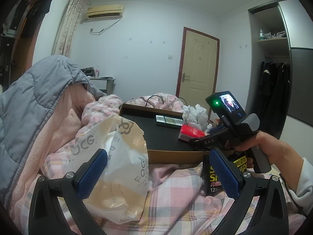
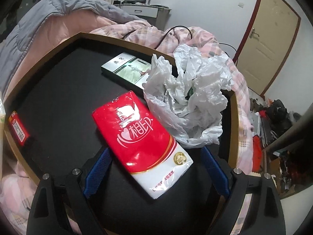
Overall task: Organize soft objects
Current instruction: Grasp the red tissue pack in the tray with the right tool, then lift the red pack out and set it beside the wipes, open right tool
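In the right wrist view a red and white tissue pack (image 2: 140,143) lies flat on a black tray (image 2: 58,90). My right gripper (image 2: 156,173) hovers over it, open wide, one blue pad on each side of the pack's near end and neither pressing. A crumpled white plastic bag (image 2: 191,101) sits just beyond the pack. In the left wrist view my left gripper (image 1: 158,174) is open above the checked bedsheet. A beige face-towel pack (image 1: 121,166) lies against its left pad (image 1: 92,172). A black and yellow packet (image 1: 213,176) stands by the other pad.
A green and white box (image 2: 127,68) and a small red packet (image 2: 18,129) also lie on the tray. Pink checked bedding (image 1: 172,188) and a grey quilt (image 1: 29,101) surround it. A black cable (image 2: 176,29) runs behind. A hand (image 1: 260,146) holds the right gripper.
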Motion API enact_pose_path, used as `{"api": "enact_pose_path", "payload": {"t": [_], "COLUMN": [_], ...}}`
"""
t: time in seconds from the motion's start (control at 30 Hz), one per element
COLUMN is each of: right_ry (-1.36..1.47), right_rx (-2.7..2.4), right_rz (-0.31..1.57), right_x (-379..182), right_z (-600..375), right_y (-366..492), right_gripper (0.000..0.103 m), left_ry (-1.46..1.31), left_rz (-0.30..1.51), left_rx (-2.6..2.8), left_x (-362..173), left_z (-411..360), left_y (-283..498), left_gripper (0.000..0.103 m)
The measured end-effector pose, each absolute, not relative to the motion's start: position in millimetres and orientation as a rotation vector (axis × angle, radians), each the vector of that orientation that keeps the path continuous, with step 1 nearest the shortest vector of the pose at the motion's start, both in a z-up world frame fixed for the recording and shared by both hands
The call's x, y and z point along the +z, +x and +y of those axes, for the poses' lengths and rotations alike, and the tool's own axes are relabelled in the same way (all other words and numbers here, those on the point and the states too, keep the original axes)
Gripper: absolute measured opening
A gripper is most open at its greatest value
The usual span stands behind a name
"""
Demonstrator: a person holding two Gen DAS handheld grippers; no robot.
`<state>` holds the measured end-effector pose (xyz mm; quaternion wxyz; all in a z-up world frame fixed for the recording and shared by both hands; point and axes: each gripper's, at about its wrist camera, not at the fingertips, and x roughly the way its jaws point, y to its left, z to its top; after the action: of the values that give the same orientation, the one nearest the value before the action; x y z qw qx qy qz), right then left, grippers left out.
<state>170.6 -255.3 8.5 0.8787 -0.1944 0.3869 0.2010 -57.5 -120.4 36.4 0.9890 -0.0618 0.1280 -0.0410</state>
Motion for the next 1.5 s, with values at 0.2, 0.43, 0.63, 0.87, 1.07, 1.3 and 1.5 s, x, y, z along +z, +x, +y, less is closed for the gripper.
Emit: {"api": "enact_pose_path", "payload": {"t": [0.2, 0.43, 0.63, 0.87, 1.07, 1.3, 1.5], "right_ry": [-0.368, -0.296, -0.177, -0.054, -0.121, -0.296, -0.259], "right_rx": [0.471, 0.534, 0.527, 0.567, 0.715, 0.728, 0.754], "right_rz": [0.811, 0.776, 0.653, 0.539, 0.499, 0.619, 0.642], "right_x": [10, 24, 46, 37, 16, -13, -14], "right_z": [-253, -267, -297, -320, -294, -251, -253], "right_y": [166, 146, 112, 38, 13, 31, 45], "right_gripper": [0.07, 0.056, 0.054, 0.054, 0.055, 0.056, 0.06], "left_ry": [-0.124, -0.123, -0.122, -0.122, -0.124, -0.126, -0.125], "left_rz": [0.257, 0.257, 0.257, 0.257, 0.259, 0.259, 0.259], "left_rx": [-0.082, -0.082, -0.082, -0.082, -0.083, -0.084, -0.084], "left_x": [36, 36, 36, 36, 37, 37, 37], "left_z": [-121, -120, -121, -121, -120, -120, -120], "left_y": [-57, -57, -57, -57, -57, -57, -57], "left_gripper": [0.103, 0.103, 0.103, 0.103, 0.103, 0.103, 0.103]}}
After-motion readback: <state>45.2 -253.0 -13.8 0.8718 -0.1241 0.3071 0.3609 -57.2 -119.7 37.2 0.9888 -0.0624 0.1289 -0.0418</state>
